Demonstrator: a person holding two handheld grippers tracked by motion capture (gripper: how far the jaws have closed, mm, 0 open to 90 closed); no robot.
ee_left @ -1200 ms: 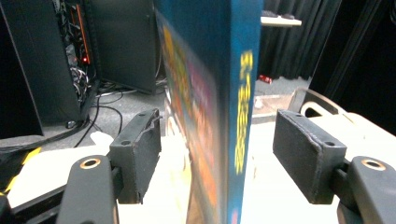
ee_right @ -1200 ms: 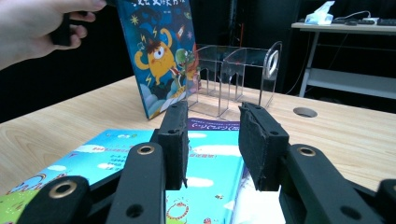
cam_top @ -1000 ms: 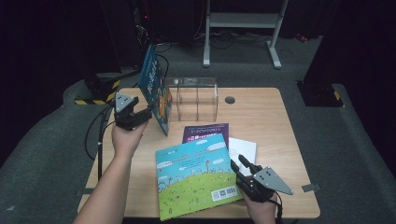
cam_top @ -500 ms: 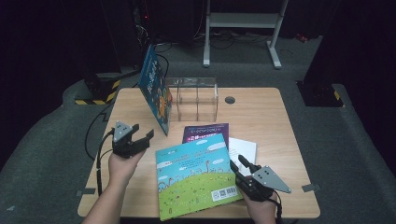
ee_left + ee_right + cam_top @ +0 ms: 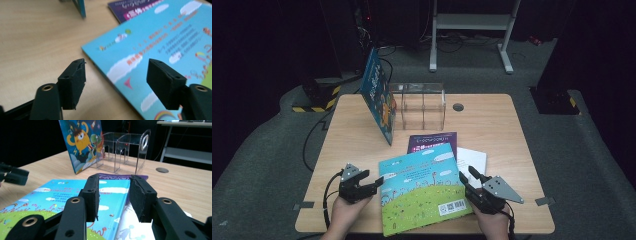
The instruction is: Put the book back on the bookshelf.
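A picture book with a sky-and-grass cover [image 5: 422,187] lies flat at the table's front. My left gripper [image 5: 373,184] is open at the book's left edge; in the left gripper view the jaws [image 5: 116,82] straddle that edge of the book [image 5: 160,50], apart from it. My right gripper [image 5: 468,176] sits at the book's right edge, open by a narrow gap [image 5: 112,195], above the book's edge [image 5: 110,192]. A blue monster book [image 5: 379,97] stands tilted against a clear acrylic rack [image 5: 422,105].
A purple book [image 5: 432,140] and a white booklet [image 5: 473,160] lie partly under the flat book. The wooden table [image 5: 492,130] has a cable hole [image 5: 458,107] at the back. A dark floor and a desk frame [image 5: 472,22] lie beyond.
My left gripper left the upright blue book, which stays leaning on the rack, and came back to the front beside the flat book's left edge. The right gripper has not moved.
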